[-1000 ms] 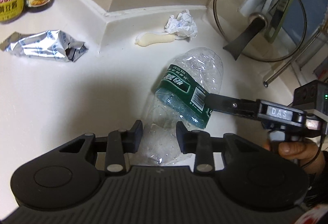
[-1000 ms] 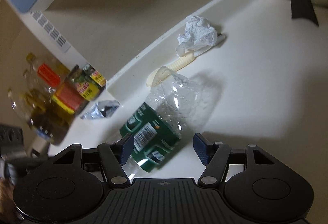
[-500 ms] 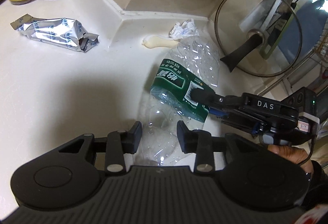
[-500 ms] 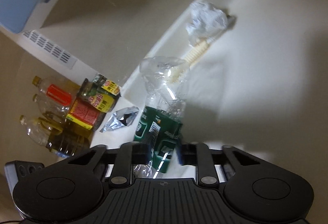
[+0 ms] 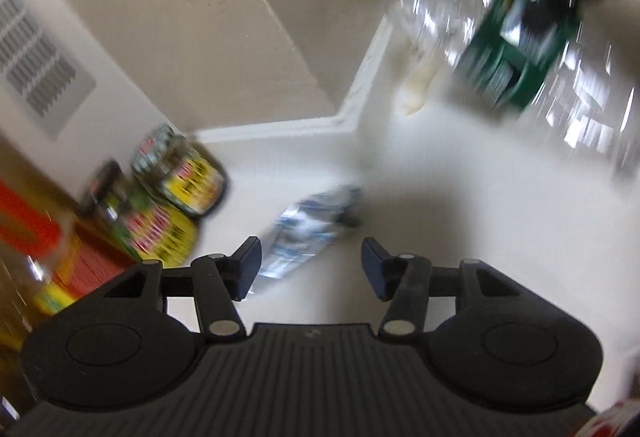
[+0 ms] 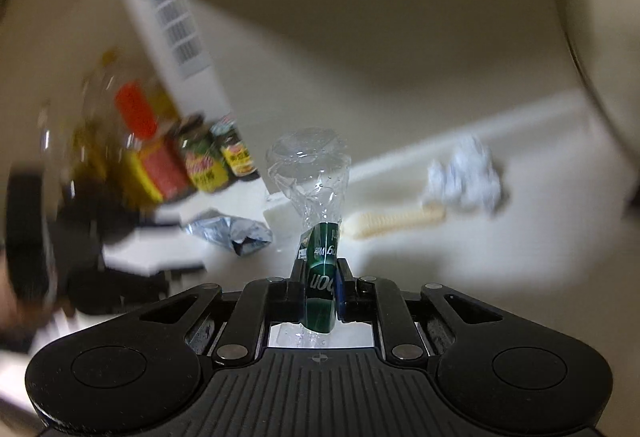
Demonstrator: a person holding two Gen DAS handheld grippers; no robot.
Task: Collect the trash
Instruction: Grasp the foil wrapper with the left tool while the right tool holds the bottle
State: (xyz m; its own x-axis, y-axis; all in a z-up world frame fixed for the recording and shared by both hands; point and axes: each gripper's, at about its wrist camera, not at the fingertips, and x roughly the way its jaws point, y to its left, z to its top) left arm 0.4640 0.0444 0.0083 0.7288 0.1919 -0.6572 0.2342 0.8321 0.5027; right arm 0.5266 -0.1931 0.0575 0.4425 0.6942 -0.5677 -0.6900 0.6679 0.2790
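Note:
A crushed clear plastic bottle (image 6: 308, 173) with a green label is squeezed flat at the label between the pads of my right gripper (image 6: 320, 287), which is shut on it and holds it above the white counter (image 6: 520, 249). In the blurred left wrist view the same bottle (image 5: 516, 49) hangs at the upper right. My left gripper (image 5: 311, 267) has its jaws opening, nothing pressed between them, and a silver foil wrapper (image 5: 312, 233) lies on the counter just beyond its fingertips. The wrapper (image 6: 230, 233) also shows in the right wrist view.
A crumpled white paper ball (image 6: 464, 177) and a pale ridged strip (image 6: 394, 223) lie by the counter's back ledge. Sauce jars (image 5: 180, 173) and oil bottles (image 6: 132, 141) crowd the left corner. Walls (image 5: 200, 37) close off the back.
My right gripper closed on the bottle's label and lifted it off the counter. My left gripper let go of the bottle, widened, and swung left toward the foil wrapper and jars.

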